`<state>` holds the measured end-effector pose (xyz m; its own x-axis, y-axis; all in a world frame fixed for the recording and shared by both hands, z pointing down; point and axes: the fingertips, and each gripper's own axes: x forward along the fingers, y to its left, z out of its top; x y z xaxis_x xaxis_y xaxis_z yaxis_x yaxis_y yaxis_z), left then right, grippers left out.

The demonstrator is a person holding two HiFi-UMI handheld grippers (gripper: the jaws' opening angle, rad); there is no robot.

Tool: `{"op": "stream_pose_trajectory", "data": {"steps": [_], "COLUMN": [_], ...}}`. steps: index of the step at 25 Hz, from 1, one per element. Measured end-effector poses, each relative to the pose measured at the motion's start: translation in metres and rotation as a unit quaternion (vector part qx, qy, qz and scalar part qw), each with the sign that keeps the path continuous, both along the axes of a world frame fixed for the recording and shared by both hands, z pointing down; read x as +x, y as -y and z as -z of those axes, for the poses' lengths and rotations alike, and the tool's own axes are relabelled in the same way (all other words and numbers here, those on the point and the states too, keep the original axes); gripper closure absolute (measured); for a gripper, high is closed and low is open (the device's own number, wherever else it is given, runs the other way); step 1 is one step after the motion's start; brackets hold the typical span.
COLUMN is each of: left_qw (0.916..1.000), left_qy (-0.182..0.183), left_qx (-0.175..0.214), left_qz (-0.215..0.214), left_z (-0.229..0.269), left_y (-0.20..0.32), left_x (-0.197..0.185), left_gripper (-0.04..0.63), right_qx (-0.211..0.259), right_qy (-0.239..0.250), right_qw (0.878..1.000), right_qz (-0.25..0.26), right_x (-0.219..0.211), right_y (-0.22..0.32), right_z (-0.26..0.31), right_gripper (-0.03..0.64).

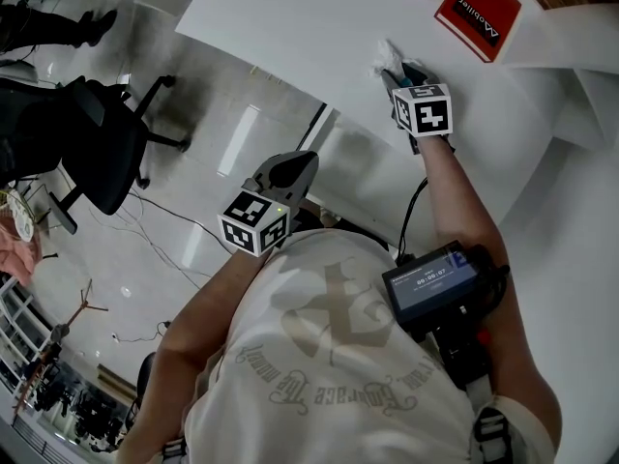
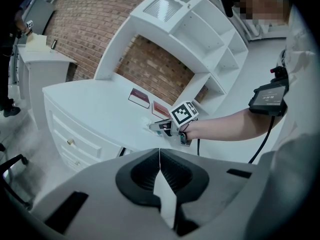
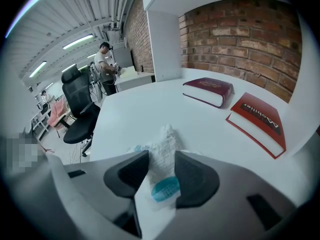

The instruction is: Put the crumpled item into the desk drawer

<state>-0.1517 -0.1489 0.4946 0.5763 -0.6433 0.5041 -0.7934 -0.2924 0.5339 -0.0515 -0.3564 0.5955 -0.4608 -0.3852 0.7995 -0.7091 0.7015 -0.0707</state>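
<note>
**Right arm reaching and gripping, left arm tucked in**

The right forearm (image 1: 464, 211) stretches forward from the torso with the wrist bent downward. The right gripper (image 1: 392, 73) points steeply down, its jaws partway apart, and both pads press on the crumpled item (image 3: 162, 144) caught between them. The left arm (image 1: 208, 298) is bent at the elbow and kept close to the chest — the left gripper (image 1: 295, 167) hangs in front of the body, tilted gently downward, jaws pressed together. The two grippers are well apart.
</note>
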Motion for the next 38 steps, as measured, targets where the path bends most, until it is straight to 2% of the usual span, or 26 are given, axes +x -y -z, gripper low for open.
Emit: {"op": "stream_pose_trajectory", "data": {"steps": [12,38], "left_qw": [0.9999,0.9991], "left_qy": [0.005,0.006], "left_qx": [0.009,0.037], "left_qz": [-0.009,-0.019], "left_z": [-0.001,0.028], "left_y": [-0.007,-0.072], "left_x": [0.007,0.033], "left_gripper": [0.574,0.574], "right_qx": [0.019,0.029], "right_qy": [0.029,0.049], "right_qw": [0.999,0.998], "right_qz": [-0.004,-0.019], "right_x": [0.000,0.036], "right_y": [-0.016,-0.110], "right_z": [0.016,0.056], "right_gripper": [0.460,0.465]}}
